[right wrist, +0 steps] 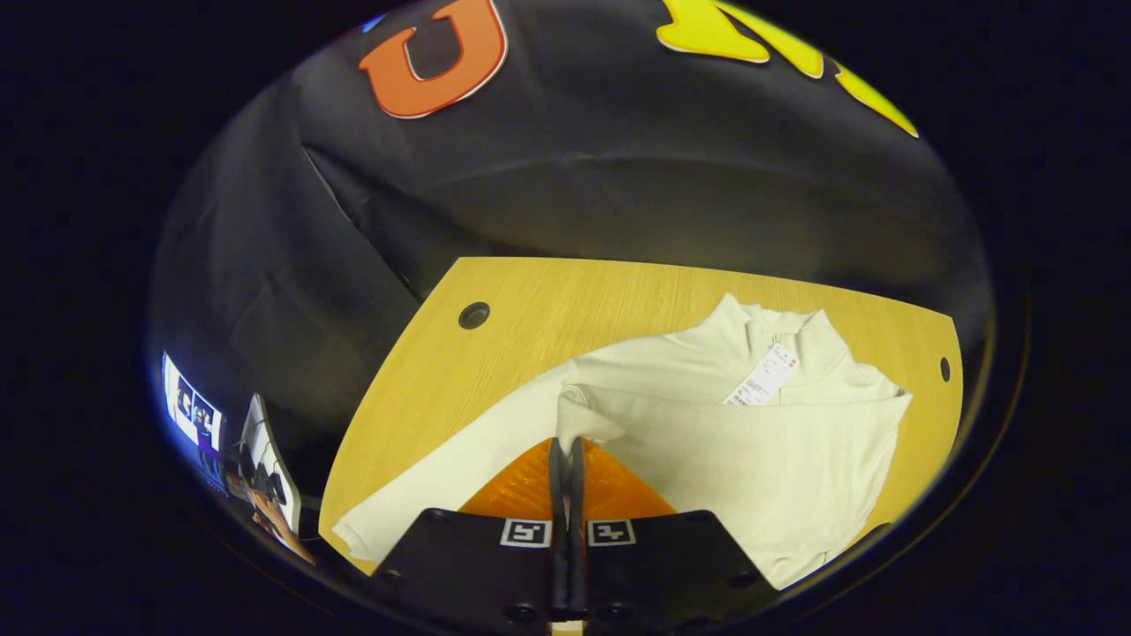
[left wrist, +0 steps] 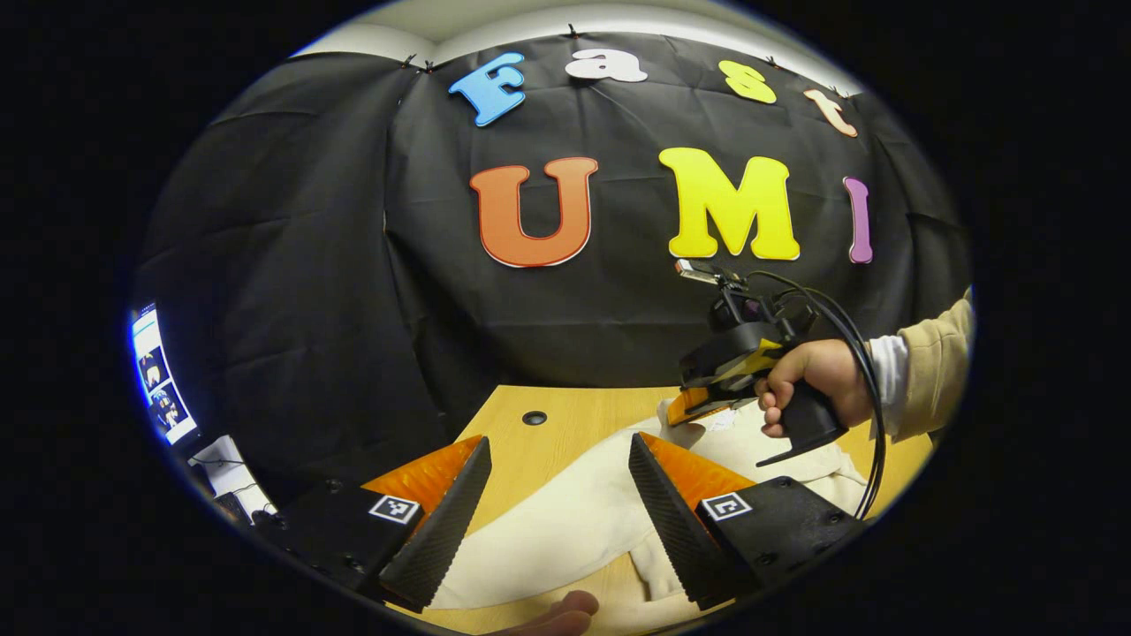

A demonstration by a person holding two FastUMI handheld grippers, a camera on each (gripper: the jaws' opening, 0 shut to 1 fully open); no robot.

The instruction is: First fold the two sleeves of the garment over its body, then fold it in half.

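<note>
The right claw (right wrist: pixel 565 459) has its two fingers pressed tight together, with the cuff end of a sleeve (right wrist: pixel 588 415) lying at their tips; whether any cloth is pinched between them I cannot tell. That sleeve lies folded across the chest of the cream high-neck top (right wrist: pixel 751 442), which rests flat on the wooden worktop (right wrist: pixel 530 300) with its collar toward the far edge and a white paper tag (right wrist: pixel 762 375) on the neck. The other sleeve (right wrist: pixel 442 477) runs out long and straight from the shoulder toward the near left corner of the worktop, well clear of the body. In the left gripper view the left claw (left wrist: pixel 557 495) hangs with its fingers spread wide and nothing between them, above that stretched-out sleeve, while farther off a hand (left wrist: pixel 813 380) in a tan cuff holds the right gripper low over the garment. So, as I judge it, one sleeve lies over the body as the task wants, the second sleeve is left to bring across, and the fold in half is also left, since the body lies at full length.
</note>
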